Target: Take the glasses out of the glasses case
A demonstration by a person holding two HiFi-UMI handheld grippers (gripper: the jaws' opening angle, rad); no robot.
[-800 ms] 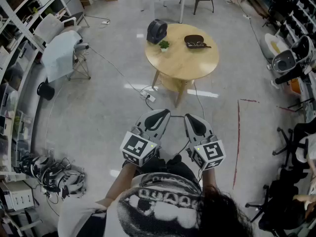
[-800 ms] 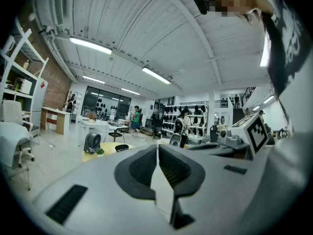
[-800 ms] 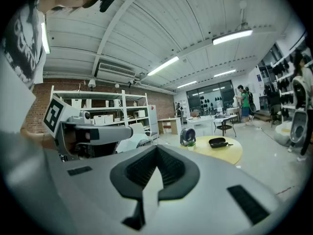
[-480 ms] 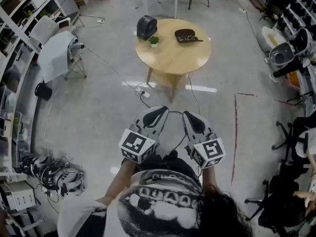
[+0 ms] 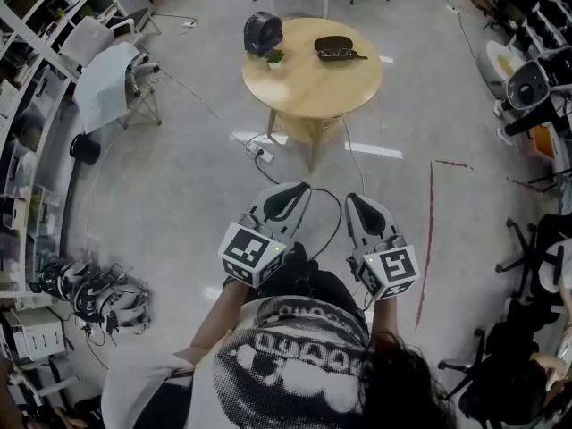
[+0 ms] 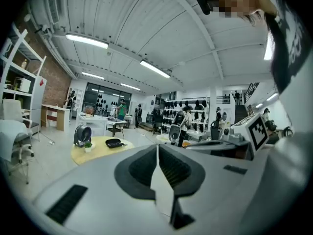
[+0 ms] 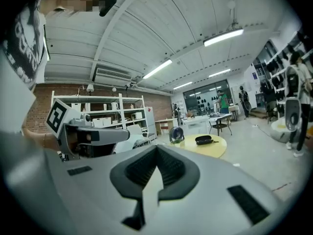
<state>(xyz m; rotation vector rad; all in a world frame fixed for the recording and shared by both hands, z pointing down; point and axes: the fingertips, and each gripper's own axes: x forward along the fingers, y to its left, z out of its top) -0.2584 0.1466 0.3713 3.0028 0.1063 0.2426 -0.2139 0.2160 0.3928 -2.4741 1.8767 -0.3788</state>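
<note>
A dark glasses case [image 5: 335,48] lies with its lid open on the round wooden table [image 5: 313,88], far ahead across the floor. It shows small in the left gripper view as the case [image 6: 114,142] and in the right gripper view as the case [image 7: 204,140]. I cannot make out the glasses inside at this distance. My left gripper [image 5: 298,189] and right gripper [image 5: 354,200] are held side by side close to the person's body, pointing toward the table. The left gripper [image 6: 157,149] and the right gripper [image 7: 156,150] are both shut, with nothing between the pads.
A black fan [image 5: 262,32] and a small potted plant [image 5: 274,58] share the table. A power strip with cables [image 5: 261,154] lies on the floor before it. A cloth-draped chair [image 5: 109,83] and shelves stand left, a pile of headsets [image 5: 89,302] lower left, chairs and equipment right.
The table and case have slid upward in the head view while the view shifted. Both grippers stay shut near the body, a little lower in the picture.
</note>
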